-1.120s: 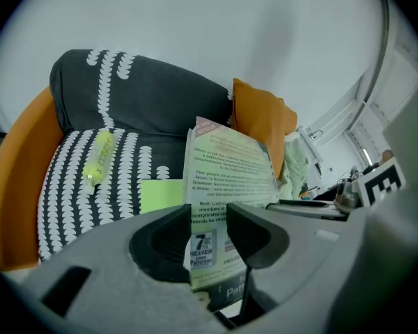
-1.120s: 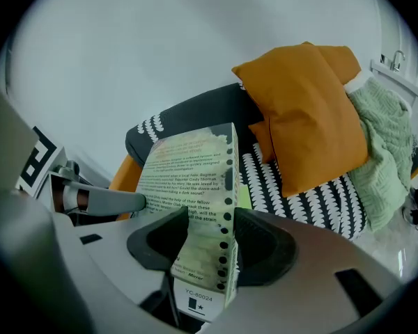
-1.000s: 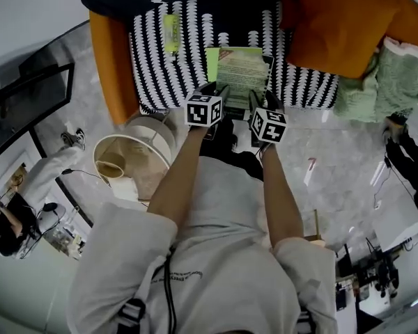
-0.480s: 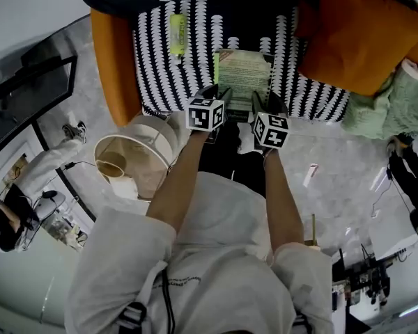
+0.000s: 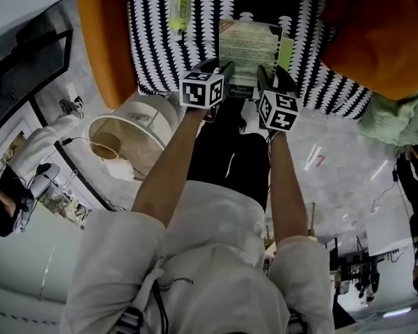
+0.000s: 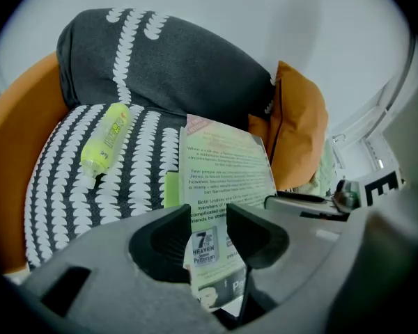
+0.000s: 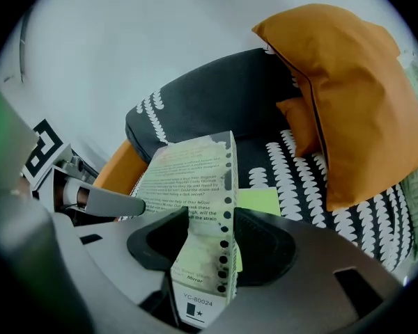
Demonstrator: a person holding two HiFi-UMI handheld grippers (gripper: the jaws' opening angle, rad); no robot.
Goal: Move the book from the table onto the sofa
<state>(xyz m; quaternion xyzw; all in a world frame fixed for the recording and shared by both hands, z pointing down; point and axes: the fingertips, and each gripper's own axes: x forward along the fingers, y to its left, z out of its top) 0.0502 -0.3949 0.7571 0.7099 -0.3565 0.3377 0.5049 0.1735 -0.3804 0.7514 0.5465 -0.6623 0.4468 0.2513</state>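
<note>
The book (image 5: 248, 47), a pale green paperback with its back cover up, hangs low over the black-and-white patterned sofa seat (image 5: 160, 54). Whether it touches the seat I cannot tell. My left gripper (image 5: 220, 74) is shut on its near left edge. My right gripper (image 5: 270, 77) is shut on its near right edge. In the left gripper view the book (image 6: 223, 176) runs up from between the jaws of the left gripper (image 6: 209, 236). The right gripper view shows the right gripper (image 7: 207, 248) pinching the book (image 7: 195, 179) at the spine side. A light green sheet (image 7: 259, 200) lies under the book.
A yellow-green bottle (image 5: 179, 5) lies on the seat left of the book. An orange cushion (image 5: 380, 37) leans at the right, with a pale green blanket (image 5: 397, 117) beside it. The orange sofa arm (image 5: 97, 44) and a cream lampshade (image 5: 129, 145) stand at the left. A person (image 5: 14, 200) sits far left.
Both grippers have gone down and forward with the book, which now sits lower and farther over the seat. The grips have not changed.
</note>
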